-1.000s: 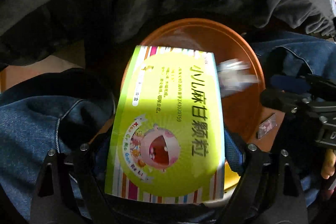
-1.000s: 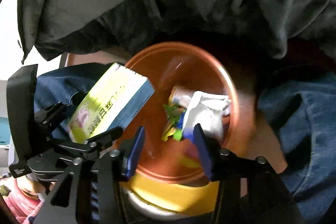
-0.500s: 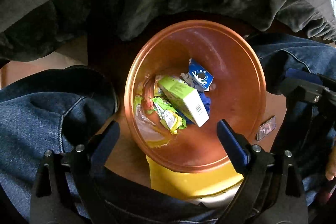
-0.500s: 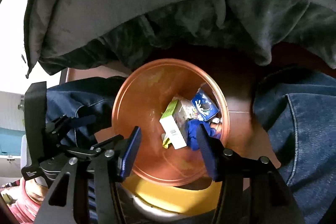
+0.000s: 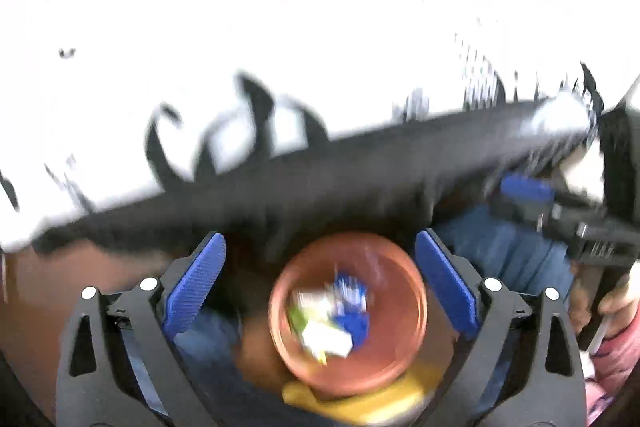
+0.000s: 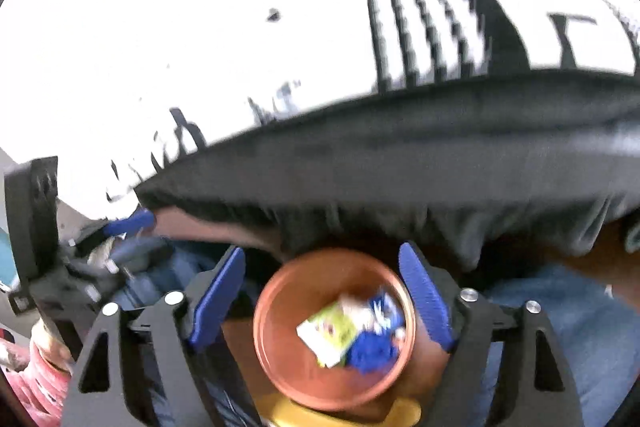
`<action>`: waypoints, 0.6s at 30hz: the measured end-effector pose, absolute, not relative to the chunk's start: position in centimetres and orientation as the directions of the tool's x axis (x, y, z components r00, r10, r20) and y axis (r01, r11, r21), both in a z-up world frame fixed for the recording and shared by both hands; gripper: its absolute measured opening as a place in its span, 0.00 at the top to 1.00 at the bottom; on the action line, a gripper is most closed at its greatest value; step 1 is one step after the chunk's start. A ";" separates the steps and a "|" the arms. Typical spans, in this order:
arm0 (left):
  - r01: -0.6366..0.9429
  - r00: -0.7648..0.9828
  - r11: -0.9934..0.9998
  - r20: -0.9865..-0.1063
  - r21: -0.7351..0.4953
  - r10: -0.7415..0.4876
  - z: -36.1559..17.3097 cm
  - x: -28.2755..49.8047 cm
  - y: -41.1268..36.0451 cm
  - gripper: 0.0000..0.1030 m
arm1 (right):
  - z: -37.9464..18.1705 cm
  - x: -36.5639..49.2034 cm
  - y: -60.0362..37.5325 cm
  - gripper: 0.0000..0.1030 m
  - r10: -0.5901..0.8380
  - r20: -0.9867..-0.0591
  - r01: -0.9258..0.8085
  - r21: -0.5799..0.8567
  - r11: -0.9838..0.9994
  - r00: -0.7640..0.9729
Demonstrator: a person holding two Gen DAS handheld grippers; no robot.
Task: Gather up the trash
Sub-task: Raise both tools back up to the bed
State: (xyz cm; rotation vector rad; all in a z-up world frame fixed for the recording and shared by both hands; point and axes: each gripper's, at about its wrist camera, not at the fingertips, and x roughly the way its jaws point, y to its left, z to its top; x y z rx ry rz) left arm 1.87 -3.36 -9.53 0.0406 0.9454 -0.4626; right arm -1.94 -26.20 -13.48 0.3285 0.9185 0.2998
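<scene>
An orange bin (image 5: pixel 384 259) stands below both grippers, seen again in the right wrist view (image 6: pixel 304 283). Trash lies inside it: a yellow-green box (image 6: pixel 330 331), a blue crumpled wrapper (image 6: pixel 370 351) and a small blue-and-white carton (image 6: pixel 384 307). The same heap (image 5: pixel 326 335) is blurred in the left wrist view. My left gripper (image 5: pixel 320 239) hangs high over the bin, its jaws opening with nothing between them. My right gripper (image 6: pixel 322 251) is beside it, also above the bin, jaws opening and empty. Each gripper shows at the edge of the other's view.
A dark grey garment hem (image 6: pixel 400 163) hangs just beyond the bin. Blue jeans legs (image 6: pixel 560 331) flank the bin on both sides. A yellow object (image 5: pixel 360 403) sits under the bin's near side. Beyond the hem everything is washed-out white. A hand (image 5: pixel 616 299) holds the right gripper.
The left gripper let go of the yellow-green box, which now lies in the bin. Both grippers have lifted well away from the bin and tilted up. The right jaws have widened.
</scene>
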 end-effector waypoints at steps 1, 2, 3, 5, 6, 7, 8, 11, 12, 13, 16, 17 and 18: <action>0.406 0.536 0.900 -0.757 -0.156 -0.373 -7.9 2.9 -3.1 0.09 | -12.8 -1.7 -26.4 0.23 0.395 -0.707 -0.119 0.407 0.906 0.587; 0.407 0.558 0.902 -0.742 -0.145 -0.371 -7.0 3.7 -3.1 0.08 | -12.1 -1.5 -26.6 0.21 0.400 -0.692 -0.123 0.415 0.902 0.600; 0.400 0.581 0.907 -0.729 -0.131 -0.362 -6.1 5.1 -3.0 0.08 | -11.8 -1.3 -26.7 0.21 0.405 -0.683 -0.124 0.421 0.898 0.608; 0.389 0.610 0.914 -0.713 -0.110 -0.346 -5.0 8.1 -2.9 0.08 | -11.1 -0.8 -26.9 0.21 0.416 -0.668 -0.131 0.434 0.892 0.617; 0.376 0.625 0.921 -0.707 -0.100 -0.331 -4.7 9.9 -3.0 0.08 | -11.0 -0.5 -26.9 0.21 0.416 -0.665 -0.133 0.433 0.891 0.620; 0.373 0.630 0.922 -0.703 -0.099 -0.330 -4.4 11.8 -3.2 0.08 | -10.9 -0.3 -26.7 0.21 0.414 -0.664 -0.133 0.431 0.893 0.623; 0.369 0.634 0.924 -0.700 -0.101 -0.329 -4.2 13.4 -3.4 0.08 | -10.9 0.0 -26.6 0.21 0.411 -0.664 -0.133 0.428 0.894 0.625; 0.340 0.633 0.929 -0.694 -0.148 -0.343 -3.8 18.7 -3.7 0.08 | -11.0 0.8 -26.4 0.21 0.407 -0.667 -0.131 0.424 0.896 0.625; 0.323 0.632 0.933 -0.698 -0.157 -0.336 -3.9 20.8 -3.7 0.08 | -11.0 1.1 -26.6 0.21 0.402 -0.670 -0.126 0.422 0.898 0.624; 0.303 0.634 0.939 -0.702 -0.159 -0.324 -3.8 23.0 -3.9 0.08 | -11.4 1.3 -26.6 0.21 0.401 -0.671 -0.124 0.421 0.898 0.624; 0.283 0.618 0.948 -0.729 -0.144 -0.295 -4.1 27.5 -4.7 0.08 | -11.2 2.0 -27.2 0.21 0.391 -0.675 -0.113 0.417 0.902 0.626; 0.279 0.616 0.950 -0.733 -0.141 -0.290 -4.2 28.6 -4.8 0.08 | -11.3 2.2 -27.3 0.21 0.386 -0.677 -0.109 0.414 0.904 0.627; 0.276 0.609 0.951 -0.740 -0.137 -0.284 -4.4 30.0 -5.1 0.08 | -11.3 2.5 -27.5 0.21 0.382 -0.679 -0.105 0.413 0.905 0.627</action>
